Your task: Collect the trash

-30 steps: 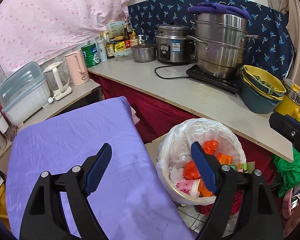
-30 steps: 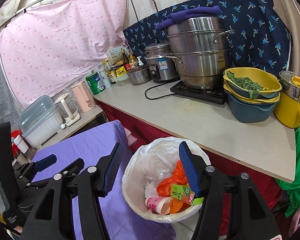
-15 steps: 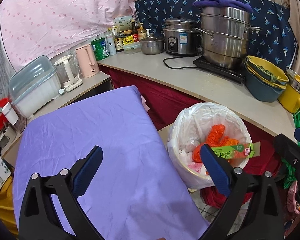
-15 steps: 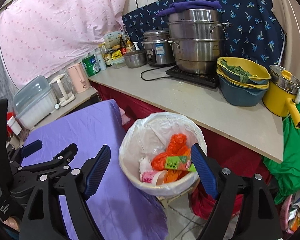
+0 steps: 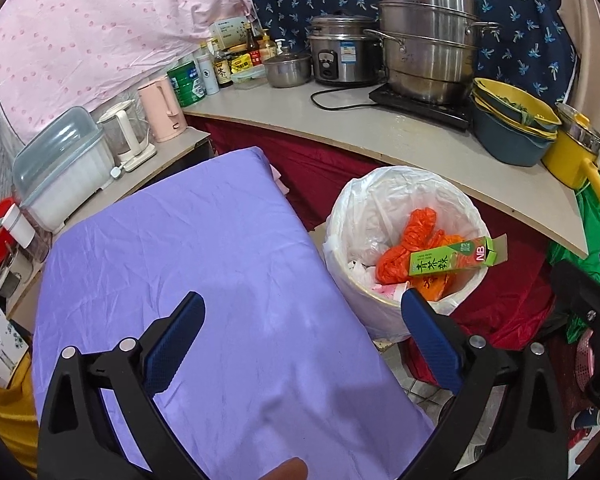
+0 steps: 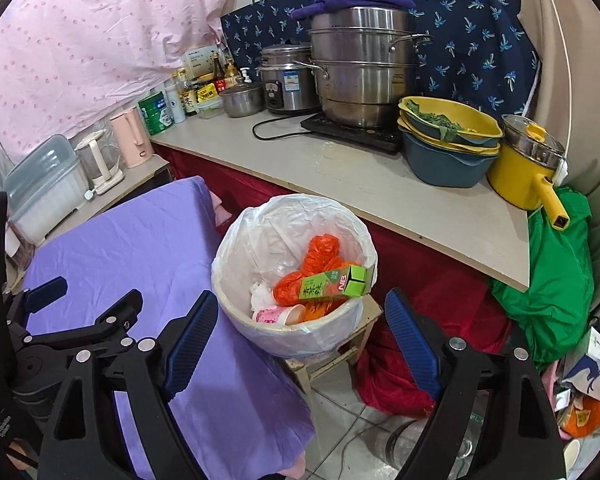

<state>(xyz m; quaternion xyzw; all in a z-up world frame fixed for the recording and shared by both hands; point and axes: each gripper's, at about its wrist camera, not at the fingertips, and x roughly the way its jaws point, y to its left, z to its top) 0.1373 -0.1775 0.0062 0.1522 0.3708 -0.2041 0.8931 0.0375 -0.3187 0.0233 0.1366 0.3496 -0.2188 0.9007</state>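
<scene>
A white-bagged trash bin [image 5: 380, 320] [image 6: 300, 332] stands on a small wooden stool beside the purple-covered table [image 5: 200, 260] [image 6: 140, 248]. On top of the trash lies a green tea carton [image 5: 448, 260] [image 6: 332, 284], resting on a crumpled orange bag [image 5: 416, 232] [image 6: 320, 252] next to a pink cup [image 6: 272, 314]. My left gripper [image 5: 300, 304] hovers over the table's right edge, open and empty. My right gripper [image 6: 302, 300] is open and empty too, held short of the bin's near rim.
A grey counter [image 6: 340, 176] behind the bin carries a steel steamer [image 6: 360, 68], a rice cooker, stacked bowls [image 6: 448, 148] and a yellow pot [image 6: 524, 172]. A green bag [image 6: 556, 280] hangs at the right, with red cloth [image 6: 396, 376] and clutter on the floor.
Both jaw pairs have spread wider and both grippers have drawn back from the bin. The green carton, close by the right gripper's fingers before, now lies free on the trash.
</scene>
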